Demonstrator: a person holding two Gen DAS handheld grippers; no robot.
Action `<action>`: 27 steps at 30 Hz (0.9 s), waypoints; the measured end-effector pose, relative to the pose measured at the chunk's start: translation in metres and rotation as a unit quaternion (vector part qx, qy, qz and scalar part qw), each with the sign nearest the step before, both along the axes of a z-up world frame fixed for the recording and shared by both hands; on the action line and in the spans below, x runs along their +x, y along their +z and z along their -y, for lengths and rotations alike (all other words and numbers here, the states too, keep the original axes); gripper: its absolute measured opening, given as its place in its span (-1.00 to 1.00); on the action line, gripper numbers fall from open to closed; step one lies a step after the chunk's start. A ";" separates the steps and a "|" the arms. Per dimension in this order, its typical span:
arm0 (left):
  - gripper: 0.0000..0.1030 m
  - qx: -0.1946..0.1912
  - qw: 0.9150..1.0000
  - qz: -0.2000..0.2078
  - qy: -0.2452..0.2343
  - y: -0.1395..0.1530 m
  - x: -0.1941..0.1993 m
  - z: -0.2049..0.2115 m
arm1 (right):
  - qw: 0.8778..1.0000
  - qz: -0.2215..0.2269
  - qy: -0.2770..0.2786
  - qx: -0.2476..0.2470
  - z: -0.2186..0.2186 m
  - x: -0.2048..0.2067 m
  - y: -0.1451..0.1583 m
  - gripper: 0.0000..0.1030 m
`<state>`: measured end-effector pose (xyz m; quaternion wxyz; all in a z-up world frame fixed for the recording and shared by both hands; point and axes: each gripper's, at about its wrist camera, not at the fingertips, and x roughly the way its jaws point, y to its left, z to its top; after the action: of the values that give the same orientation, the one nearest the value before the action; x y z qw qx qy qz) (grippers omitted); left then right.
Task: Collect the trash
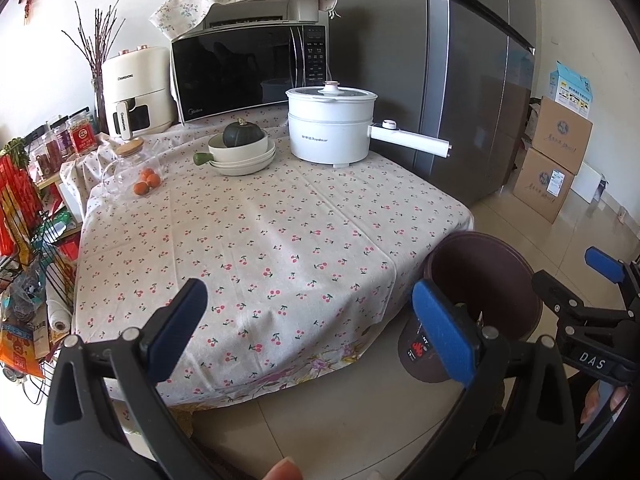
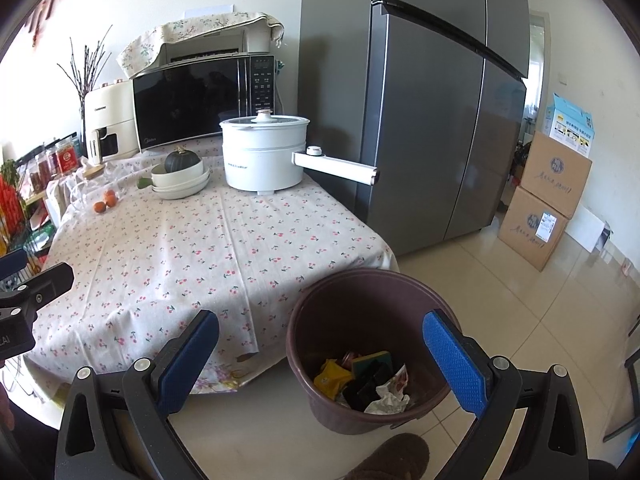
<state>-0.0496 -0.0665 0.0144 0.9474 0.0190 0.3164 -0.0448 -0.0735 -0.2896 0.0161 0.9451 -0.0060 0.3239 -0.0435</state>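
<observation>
A dark brown trash bin (image 2: 304, 344) stands on the tiled floor by the table's right corner. In it lie a yellow wrapper (image 2: 334, 378), a yellow-green sponge (image 2: 374, 362), dark pieces and crumpled white paper (image 2: 390, 398). The bin also shows in the left wrist view (image 1: 484, 276). My right gripper (image 2: 322, 360) is open and empty, above and in front of the bin. My left gripper (image 1: 320, 328) is open and empty, over the table's near edge, left of the bin. The right gripper shows at the right of the left wrist view (image 1: 608, 312).
The table (image 1: 260, 240) has a cherry-print cloth. At its back stand a white electric pot (image 1: 332, 124), stacked bowls with a green squash (image 1: 242, 146), oranges (image 1: 146, 182), a microwave (image 1: 248, 72) and an air fryer (image 1: 134, 92). A grey fridge (image 2: 432, 100) and cardboard boxes (image 2: 544, 200) stand right.
</observation>
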 end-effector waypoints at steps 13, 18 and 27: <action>0.98 0.009 1.000 0.003 0.001 -0.002 0.000 0.005 | 1.000 -0.003 0.002 0.000 0.001 0.001 -0.001 1.00; 0.98 0.011 1.000 0.005 0.002 -0.002 -0.001 0.005 | 1.000 -0.004 0.002 0.001 0.002 0.001 -0.001 1.00; 0.99 0.017 1.000 0.006 0.005 -0.002 -0.001 0.008 | 1.000 -0.005 0.003 0.002 0.005 0.001 -0.003 1.00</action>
<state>-0.0508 -0.0744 0.0120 0.9492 0.0337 0.3111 -0.0348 -0.0721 -0.2945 0.0128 0.9436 -0.0052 0.3285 -0.0397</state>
